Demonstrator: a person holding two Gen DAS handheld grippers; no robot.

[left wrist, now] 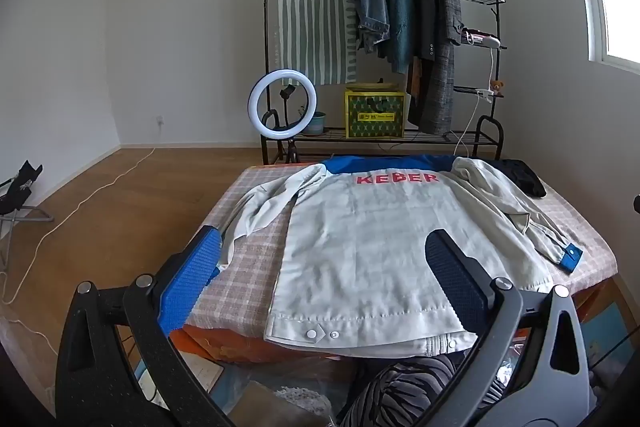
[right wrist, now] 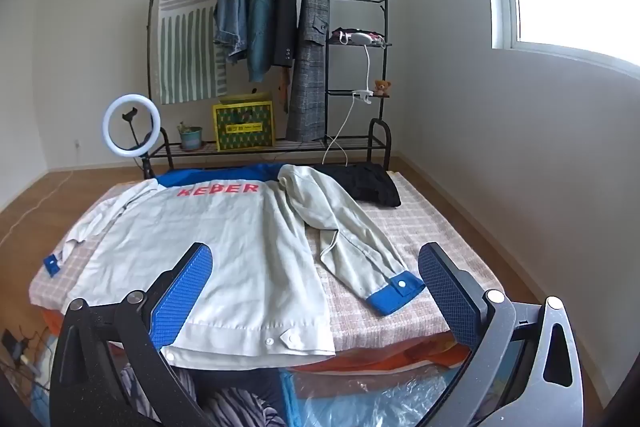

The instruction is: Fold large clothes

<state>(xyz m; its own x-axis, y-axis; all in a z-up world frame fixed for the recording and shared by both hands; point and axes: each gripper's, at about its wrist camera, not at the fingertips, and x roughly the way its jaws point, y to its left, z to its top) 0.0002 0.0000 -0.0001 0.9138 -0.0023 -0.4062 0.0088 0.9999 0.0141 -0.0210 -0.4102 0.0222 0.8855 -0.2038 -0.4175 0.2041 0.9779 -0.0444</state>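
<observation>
A large pale grey jacket (left wrist: pixel 372 243) (right wrist: pixel 208 239) with a blue collar and red lettering lies back-up and spread flat on a table under a checked cloth (left wrist: pixel 244 267) (right wrist: pixel 404 223). Its hem with snap buttons lies at the near edge. Both sleeves lie out to the sides, and the right sleeve's blue cuff (right wrist: pixel 394 291) rests on the cloth. My left gripper (left wrist: pixel 324 251) hovers open above the near hem, apart from the fabric. My right gripper (right wrist: pixel 316 263) stands open over the jacket's right side, with the cuff between its fingers' lines and nothing gripped.
A black folded garment (right wrist: pixel 366 183) (left wrist: pixel 524 175) lies at the table's far right corner. Behind stand a clothes rack (left wrist: pixel 384 39) (right wrist: pixel 272 43) with hanging coats, a yellow box (left wrist: pixel 374 115), and a ring light (left wrist: pixel 282 103) (right wrist: pixel 131 127). A cable runs across the wooden floor (left wrist: pixel 104 195).
</observation>
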